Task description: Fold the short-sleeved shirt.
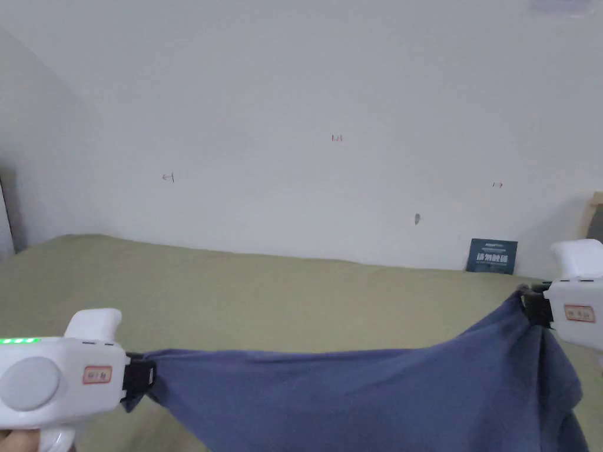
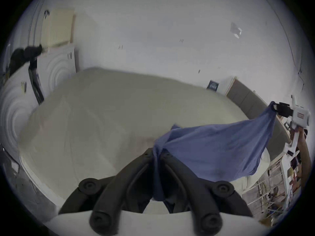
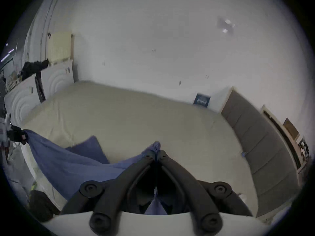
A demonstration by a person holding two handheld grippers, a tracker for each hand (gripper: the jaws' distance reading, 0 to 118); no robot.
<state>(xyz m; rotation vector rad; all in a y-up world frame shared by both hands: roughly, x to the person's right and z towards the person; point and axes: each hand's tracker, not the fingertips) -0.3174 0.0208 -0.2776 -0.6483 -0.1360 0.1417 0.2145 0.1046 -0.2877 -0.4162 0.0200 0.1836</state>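
Shirt (image 1: 353, 394), blue and soft, hangs stretched in the air over the green bed (image 1: 265, 294), with the left gripper (image 1: 141, 376) pinching it at 9 o'clock and the right gripper (image 1: 533, 306) pinching it at 3 o'clock, likely to pull it flat for folding.

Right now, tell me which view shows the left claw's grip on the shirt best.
The left gripper view: the left claw has both jaws pinching the blue shirt close up. The head view shows that grip side-on; the right gripper view shows it small, at the picture's edge.

Three views across bed (image 1: 265, 294), wallward
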